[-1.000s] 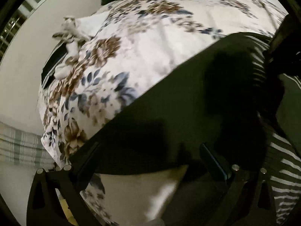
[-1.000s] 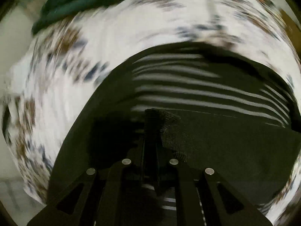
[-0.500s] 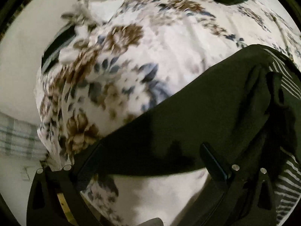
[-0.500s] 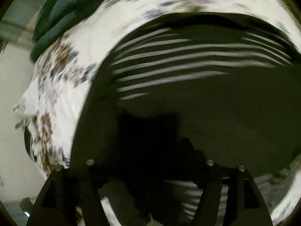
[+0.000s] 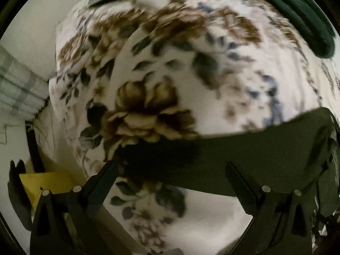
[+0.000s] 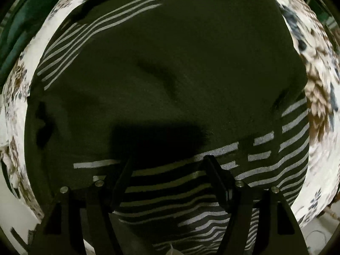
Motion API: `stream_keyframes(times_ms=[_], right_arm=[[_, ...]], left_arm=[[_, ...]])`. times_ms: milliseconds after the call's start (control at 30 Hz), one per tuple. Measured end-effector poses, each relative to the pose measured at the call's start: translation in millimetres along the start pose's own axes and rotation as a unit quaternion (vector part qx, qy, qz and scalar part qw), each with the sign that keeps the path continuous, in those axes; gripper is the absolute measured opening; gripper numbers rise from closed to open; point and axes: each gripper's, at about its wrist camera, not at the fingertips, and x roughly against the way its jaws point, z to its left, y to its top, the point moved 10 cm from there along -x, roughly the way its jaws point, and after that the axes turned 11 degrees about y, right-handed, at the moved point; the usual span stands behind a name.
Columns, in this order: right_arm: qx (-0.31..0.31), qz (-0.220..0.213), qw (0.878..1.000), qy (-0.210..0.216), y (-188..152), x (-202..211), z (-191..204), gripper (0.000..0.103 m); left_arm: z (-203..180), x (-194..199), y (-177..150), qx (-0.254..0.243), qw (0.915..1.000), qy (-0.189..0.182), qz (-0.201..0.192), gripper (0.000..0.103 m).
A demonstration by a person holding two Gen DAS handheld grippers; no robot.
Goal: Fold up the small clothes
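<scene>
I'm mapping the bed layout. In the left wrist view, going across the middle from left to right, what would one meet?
Plaid cloth → flowered sheet → dark garment, with a green cloth above at the upper right.

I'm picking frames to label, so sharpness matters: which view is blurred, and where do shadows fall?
Left wrist view: the floral sheet is smeared by motion blur, worst toward the top. Right wrist view: the dark striped garment is sharp, the floral rim blurred, and a hard black shadow lies just ahead of the right claw.

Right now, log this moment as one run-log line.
step: fold in progress | left gripper: open, empty | right gripper: open, empty | dark striped garment: flat on floral bedsheet
</scene>
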Motion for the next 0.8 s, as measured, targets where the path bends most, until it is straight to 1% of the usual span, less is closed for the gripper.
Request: stream_keyframes(times_ms=[67, 167, 233, 267, 300, 333, 367, 400, 433, 533, 600, 667, 733, 800], right_arm=[[-0.001, -0.003, 1.0, -0.002, 0, 3, -7, 0.071], [0.009, -0.004, 1.0, -0.008, 0, 8, -12, 0.071], [0.02, -0.003, 1.0, -0.011, -1, 12, -16, 0.071], [0.025, -0.001, 1.0, -0.014, -2, 14, -18, 0.071], [0.03, -0.001, 0.999, -0.016, -3, 16, -20, 0.071], [0.033, 0.0, 0.999, -0.016, -4, 18, -22, 0.071], [0.037, 0.002, 0.999, -0.015, -6, 21, -25, 0.071], [0.041, 0.003, 0.999, -0.015, -8, 24, -28, 0.071], [0.044, 0.004, 0.999, -0.016, -9, 26, -29, 0.071], [0.07, 0.004, 0.997, -0.04, -15, 36, -37, 0.071], [0.098, 0.0, 0.992, -0.078, -19, 45, -46, 0.071], [0.117, -0.006, 0.987, -0.107, -21, 55, -54, 0.071], [0.129, -0.011, 0.985, -0.118, -23, 63, -58, 0.071], [0.138, -0.016, 0.984, -0.116, -25, 73, -65, 0.071]], left_arm=[[5, -19, -2, 0.016, 0.9997, -0.011, 0.016, 0.101], [5, -47, -7, 0.03, 0.9985, -0.016, 0.042, 0.097], [-1, -62, -11, 0.037, 0.9975, -0.022, 0.057, 0.089], [-3, -65, -11, 0.038, 0.9976, -0.02, 0.054, 0.086], [-4, -65, -9, 0.037, 0.9982, -0.014, 0.045, 0.077], [-5, -62, -7, 0.038, 0.9986, -0.013, 0.034, 0.056], [-7, -56, -4, 0.041, 0.9988, -0.013, 0.022, 0.043], [-7, -50, -1, 0.043, 0.9989, -0.014, 0.011, 0.019], [-7, -43, 2, 0.045, 0.9989, -0.016, 0.003, 0.011], [-5, -21, 19, 0.058, 0.9976, -0.03, -0.024, 0.008], [-3, -5, 37, 0.06, 0.9965, -0.035, -0.046, 0.008], [0, 12, 57, 0.065, 0.9945, -0.043, -0.07, 0.008], [1, 29, 79, 0.071, 0.9915, -0.055, -0.094, 0.008], [-1, 32, 100, 0.075, 0.9894, -0.064, -0.107, 0.008]])
